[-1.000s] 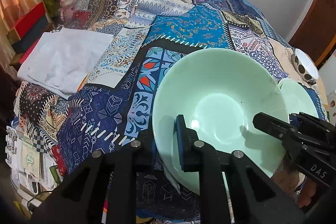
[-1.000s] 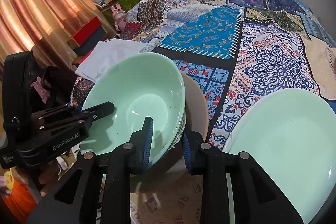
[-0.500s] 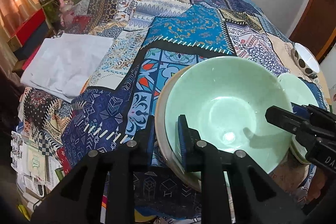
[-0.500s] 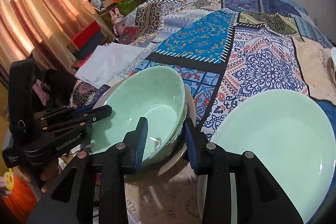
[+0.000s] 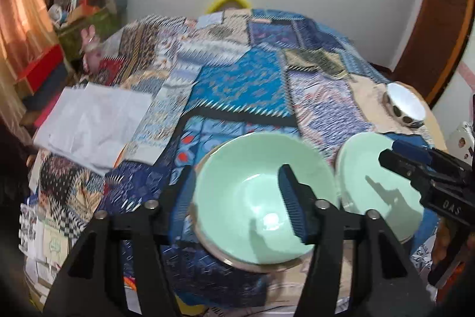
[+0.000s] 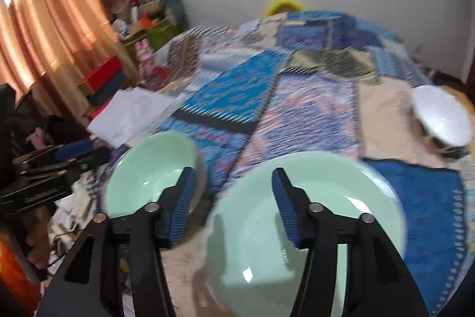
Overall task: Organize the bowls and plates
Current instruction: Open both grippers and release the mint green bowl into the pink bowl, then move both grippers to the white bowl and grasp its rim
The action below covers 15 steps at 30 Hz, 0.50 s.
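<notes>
A pale green bowl point(image 5: 255, 198) point(image 6: 148, 165) rests inside a wider tan dish point(image 5: 252, 265) near the front edge of the patchwork-covered bed. My left gripper point(image 5: 236, 168) hangs open over the bowl, its fingers either side of the near-left rim and not touching it. To the right lies a pale green plate point(image 5: 356, 162) point(image 6: 341, 186). My right gripper point(image 6: 233, 171) is open above the gap between bowl and plate and holds nothing. Each gripper shows in the other's view: the right gripper point(image 5: 415, 168) at the right edge, the left gripper point(image 6: 59, 165) at the left edge.
A white bowl with dark spots outside point(image 5: 403, 103) point(image 6: 442, 115) sits at the far right of the bed. A folded white cloth point(image 5: 95, 121) point(image 6: 127, 115) lies at the left. Boxes, toys and curtains crowd the left side; the bed's edge runs just below the dishes.
Both grippers were shut on the green bowl's rim. Both have opened, let it go into the tan dish, and drawn back; the right one shifted toward the green plate.
</notes>
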### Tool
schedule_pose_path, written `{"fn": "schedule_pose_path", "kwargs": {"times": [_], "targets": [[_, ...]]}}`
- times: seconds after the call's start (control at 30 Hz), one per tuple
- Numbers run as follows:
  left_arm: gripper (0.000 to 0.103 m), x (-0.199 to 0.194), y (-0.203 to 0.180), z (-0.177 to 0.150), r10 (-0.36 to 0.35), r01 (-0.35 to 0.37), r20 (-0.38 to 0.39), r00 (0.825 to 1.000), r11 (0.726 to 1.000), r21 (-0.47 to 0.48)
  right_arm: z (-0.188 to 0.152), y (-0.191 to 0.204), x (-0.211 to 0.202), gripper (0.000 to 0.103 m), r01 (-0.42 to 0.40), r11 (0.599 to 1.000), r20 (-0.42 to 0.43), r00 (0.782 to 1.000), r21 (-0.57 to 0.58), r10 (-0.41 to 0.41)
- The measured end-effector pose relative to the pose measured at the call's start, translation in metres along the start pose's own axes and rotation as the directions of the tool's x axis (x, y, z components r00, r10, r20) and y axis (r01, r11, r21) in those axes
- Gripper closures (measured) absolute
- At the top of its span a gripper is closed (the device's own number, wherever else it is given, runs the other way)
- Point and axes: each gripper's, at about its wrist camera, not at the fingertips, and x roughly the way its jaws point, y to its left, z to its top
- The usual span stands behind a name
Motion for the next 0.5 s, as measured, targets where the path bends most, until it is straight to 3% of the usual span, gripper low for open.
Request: {"fn": "schedule_pose_path", "kwargs": {"times": [0.1,0.17,0.23,0.5], "targets": [[0.031,-0.006,-0.021,0.008,-0.022,0.021,0.027,0.999,0.999,0.032,0.003,-0.023,-0.02,0.047,0.054,0.998,0.039,0.998,0.021,-0.055],[0.028,-0.008,-0.037,0.013,-0.035,0.033,0.036,0.999,0.998,0.058,0.004,-0.036,-0.03,0.045,0.084,0.996,0.053,0.995,0.037,-0.085],[0.025,-0.008,-0.05,0.018,-0.047,0.044,0.042,0.998,0.996,0.076,0.006,-0.055,-0.041,0.037,0.114,0.991,0.068,0.991,0.066,-0.119],[0.015,0.001,-0.111,0.042,-0.093,0.085,0.065,0.993,0.988,0.129,0.005,-0.119,-0.073,0.031,0.224,0.965,0.092,0.967,0.134,-0.237]]}}
